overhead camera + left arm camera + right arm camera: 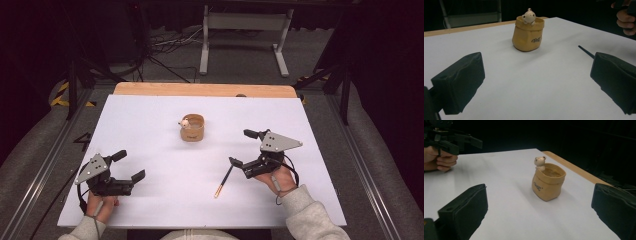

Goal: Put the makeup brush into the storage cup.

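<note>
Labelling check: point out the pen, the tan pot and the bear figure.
pen (224,179): high view, middle of its dark shaft.
tan pot (527,40): left gripper view, front wall.
bear figure (539,160): right gripper view, its head at the pot's rim.

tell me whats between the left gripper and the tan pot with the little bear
Nothing: only bare white table lies between the open left gripper and the tan pot, clearest in the left gripper view. The pen lies off toward the right gripper.
</note>
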`<action>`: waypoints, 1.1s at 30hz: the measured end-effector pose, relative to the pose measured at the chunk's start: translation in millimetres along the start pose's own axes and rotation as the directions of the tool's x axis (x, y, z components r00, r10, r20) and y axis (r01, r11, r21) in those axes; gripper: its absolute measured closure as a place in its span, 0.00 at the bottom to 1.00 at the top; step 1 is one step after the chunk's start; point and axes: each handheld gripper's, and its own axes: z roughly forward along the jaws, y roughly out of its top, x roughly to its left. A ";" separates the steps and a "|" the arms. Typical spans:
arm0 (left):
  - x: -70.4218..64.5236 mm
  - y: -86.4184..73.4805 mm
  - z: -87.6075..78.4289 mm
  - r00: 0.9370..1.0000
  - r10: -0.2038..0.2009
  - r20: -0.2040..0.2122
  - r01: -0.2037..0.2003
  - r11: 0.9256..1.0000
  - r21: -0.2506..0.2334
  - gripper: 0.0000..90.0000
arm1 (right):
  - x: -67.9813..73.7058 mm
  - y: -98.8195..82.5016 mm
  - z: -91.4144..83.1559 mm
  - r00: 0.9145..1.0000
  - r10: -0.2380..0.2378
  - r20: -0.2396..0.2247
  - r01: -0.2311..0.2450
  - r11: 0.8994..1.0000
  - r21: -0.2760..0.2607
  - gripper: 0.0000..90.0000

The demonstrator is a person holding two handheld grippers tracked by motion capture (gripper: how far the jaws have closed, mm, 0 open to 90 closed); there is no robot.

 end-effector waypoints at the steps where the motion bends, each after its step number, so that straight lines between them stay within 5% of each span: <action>1: -0.1 0.0 0.1 1.000 0.000 -0.001 0.000 1.000 -0.002 0.00 | 0.0 0.0 0.0 1.000 0.000 0.000 0.000 1.000 0.000 0.01; 4: -0.3 0.1 -0.7 1.000 -0.002 0.008 0.002 1.000 0.002 0.00 | -2.2 7.6 4.0 0.998 0.007 -0.058 -0.004 0.999 0.046 0.01; 12: -0.6 0.8 -0.2 1.000 0.008 0.010 -0.008 1.000 0.005 0.00 | -7.1 20.1 17.4 0.993 0.013 -0.119 0.011 0.980 0.197 0.02; 24: -0.7 0.0 0.6 1.000 0.007 0.008 -0.007 1.000 0.012 0.00 | -10.5 35.3 32.7 0.979 -0.051 -0.195 0.126 0.909 0.398 0.03; 33: -1.7 -0.2 1.5 1.000 0.008 0.019 -0.008 1.000 0.019 0.00 | -10.2 42.0 40.4 0.969 -0.071 -0.239 0.179 0.865 0.469 0.04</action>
